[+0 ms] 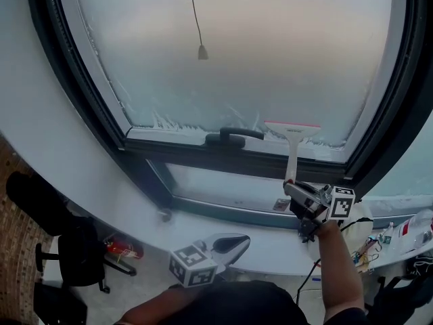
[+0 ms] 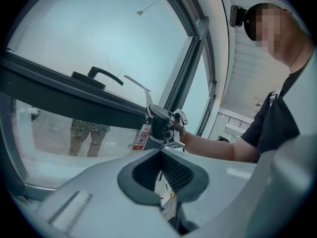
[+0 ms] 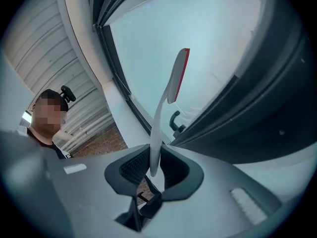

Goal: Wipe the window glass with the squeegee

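Observation:
A squeegee (image 1: 292, 141) with a white handle and a red-edged blade stands upright, its blade against the bottom of the frosted window glass (image 1: 230, 53). My right gripper (image 1: 295, 191) is shut on the lower end of the handle, just below the dark window frame. In the right gripper view the squeegee (image 3: 167, 95) rises from between the jaws of the right gripper (image 3: 154, 170) toward the pane. My left gripper (image 1: 226, 244) hangs low over the white sill, shut with nothing in it. The left gripper view shows the left gripper (image 2: 163, 175) facing the right gripper (image 2: 166, 125) and the squeegee (image 2: 139, 85).
A black window handle (image 1: 233, 137) lies on the frame, left of the blade. A pull cord (image 1: 202, 51) hangs in front of the glass. The white sill (image 1: 101, 175) curves below. Bottles and cables (image 1: 406, 230) clutter the right; a black chair (image 1: 71, 249) stands at lower left.

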